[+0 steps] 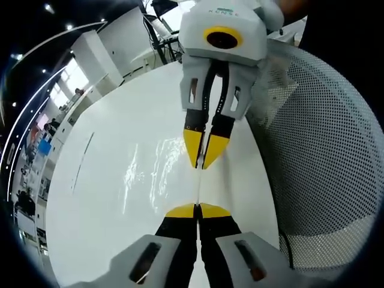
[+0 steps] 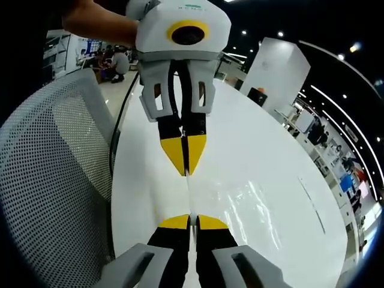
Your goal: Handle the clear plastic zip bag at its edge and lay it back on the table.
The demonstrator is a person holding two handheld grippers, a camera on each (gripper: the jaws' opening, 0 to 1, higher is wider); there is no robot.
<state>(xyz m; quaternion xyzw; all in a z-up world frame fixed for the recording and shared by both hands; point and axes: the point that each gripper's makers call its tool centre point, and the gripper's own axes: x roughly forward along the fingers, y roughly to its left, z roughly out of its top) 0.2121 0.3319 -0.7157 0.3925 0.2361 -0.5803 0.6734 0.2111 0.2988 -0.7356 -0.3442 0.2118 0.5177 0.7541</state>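
Observation:
The clear plastic zip bag shows as glossy wrinkles over the white table. Its edge runs as a thin taut line between two yellow-tipped grippers that face each other. In the left gripper view, my left gripper rises from the bottom, shut on that edge. My right gripper comes down from the top, shut on the same edge. The right gripper view mirrors this. There my right gripper is at the bottom, my left gripper is above, and the bag spreads to the right over the table.
A grey mesh chair back stands close beside the table's edge, and it also shows in the right gripper view. A person's arm holds the left gripper. Office desks and white pillars stand far behind.

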